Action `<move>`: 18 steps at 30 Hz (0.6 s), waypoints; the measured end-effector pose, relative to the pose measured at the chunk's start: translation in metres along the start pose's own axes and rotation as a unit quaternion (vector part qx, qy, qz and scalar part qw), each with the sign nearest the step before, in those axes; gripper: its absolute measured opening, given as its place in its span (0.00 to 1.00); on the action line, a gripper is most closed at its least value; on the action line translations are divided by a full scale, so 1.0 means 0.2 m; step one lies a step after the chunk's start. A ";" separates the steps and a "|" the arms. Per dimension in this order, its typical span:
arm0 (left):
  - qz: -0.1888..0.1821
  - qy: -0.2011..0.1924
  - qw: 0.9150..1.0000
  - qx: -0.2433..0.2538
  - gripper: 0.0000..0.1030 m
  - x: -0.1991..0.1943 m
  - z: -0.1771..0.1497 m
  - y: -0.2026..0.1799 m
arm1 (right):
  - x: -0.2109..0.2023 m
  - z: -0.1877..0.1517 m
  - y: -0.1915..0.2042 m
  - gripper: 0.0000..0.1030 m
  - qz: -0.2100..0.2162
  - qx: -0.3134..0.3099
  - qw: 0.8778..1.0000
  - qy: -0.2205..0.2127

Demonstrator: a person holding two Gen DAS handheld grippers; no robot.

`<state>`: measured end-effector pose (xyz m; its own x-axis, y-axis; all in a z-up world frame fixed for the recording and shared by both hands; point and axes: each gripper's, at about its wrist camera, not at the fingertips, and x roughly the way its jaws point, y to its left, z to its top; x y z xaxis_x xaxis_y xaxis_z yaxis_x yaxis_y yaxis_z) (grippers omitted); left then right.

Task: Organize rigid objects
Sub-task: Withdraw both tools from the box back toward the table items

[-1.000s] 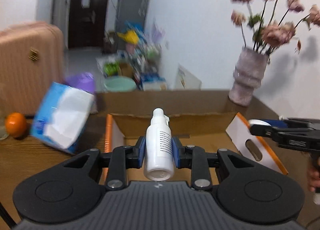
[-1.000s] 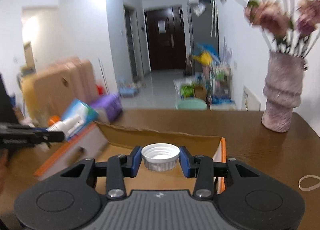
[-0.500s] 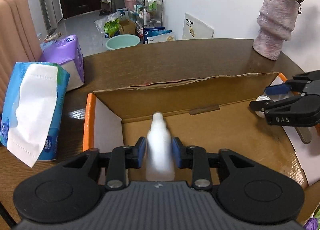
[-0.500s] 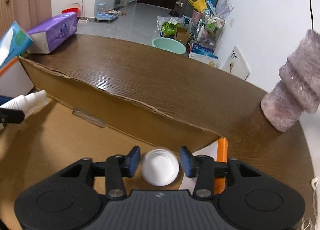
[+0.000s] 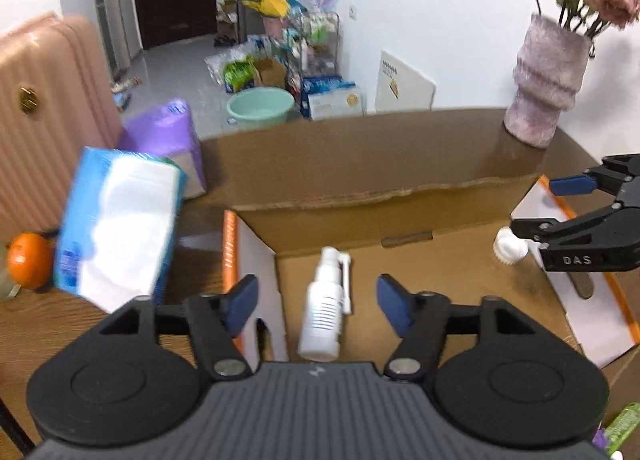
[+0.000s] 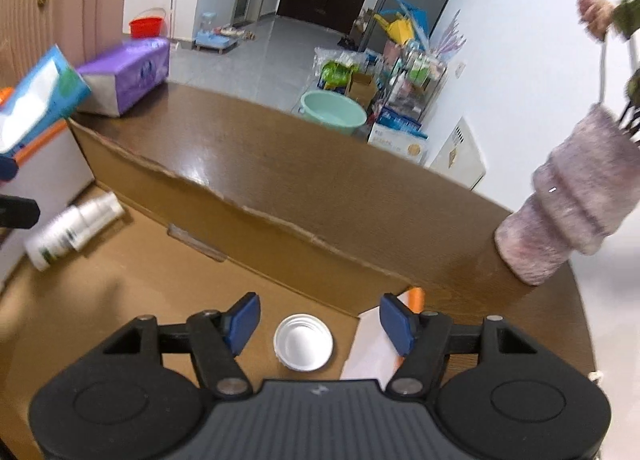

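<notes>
A white spray bottle (image 5: 326, 304) lies on the floor of the open cardboard box (image 5: 400, 195), between the spread fingers of my left gripper (image 5: 318, 304), which is open and empty. The bottle also shows in the right wrist view (image 6: 72, 232) at the box's left side. A white cap (image 6: 303, 347) lies on the box floor between the spread fingers of my right gripper (image 6: 318, 326), which is open. The cap (image 5: 510, 247) and the right gripper (image 5: 576, 211) also show at the right of the left wrist view.
The box sits on a round brown table (image 6: 320, 163). A blue tissue pack (image 5: 116, 219), a purple tissue pack (image 5: 168, 135) and an orange (image 5: 28, 266) are to the left. A vase with flowers (image 5: 548, 75) stands at the back right.
Both grippers lowered into the box and opened. The spray bottle left the left gripper and now lies on the box floor. The cap left the right gripper and lies in the box.
</notes>
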<state>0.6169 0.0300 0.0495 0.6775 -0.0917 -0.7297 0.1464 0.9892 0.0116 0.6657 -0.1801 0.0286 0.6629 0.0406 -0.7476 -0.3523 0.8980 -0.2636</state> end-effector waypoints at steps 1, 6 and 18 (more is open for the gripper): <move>0.002 -0.005 1.000 0.001 0.69 -0.04 0.00 0.00 | -0.06 0.01 0.00 0.64 -0.001 0.000 1.000 -0.009; 0.005 -0.042 0.999 -0.002 0.74 -0.33 0.02 -0.02 | -0.37 0.04 -0.02 0.69 -0.007 0.000 0.999 -0.051; 0.021 -0.187 0.982 -0.032 0.97 -1.08 -0.35 -0.07 | -1.21 -0.25 0.07 0.81 0.015 0.007 0.984 -0.180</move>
<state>0.4176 0.0448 0.1594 0.9006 -0.0740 -0.4282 0.0747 0.9971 -0.0152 0.4673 -0.1993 0.1741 0.8436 0.2181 -0.4906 -0.3686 0.8997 -0.2339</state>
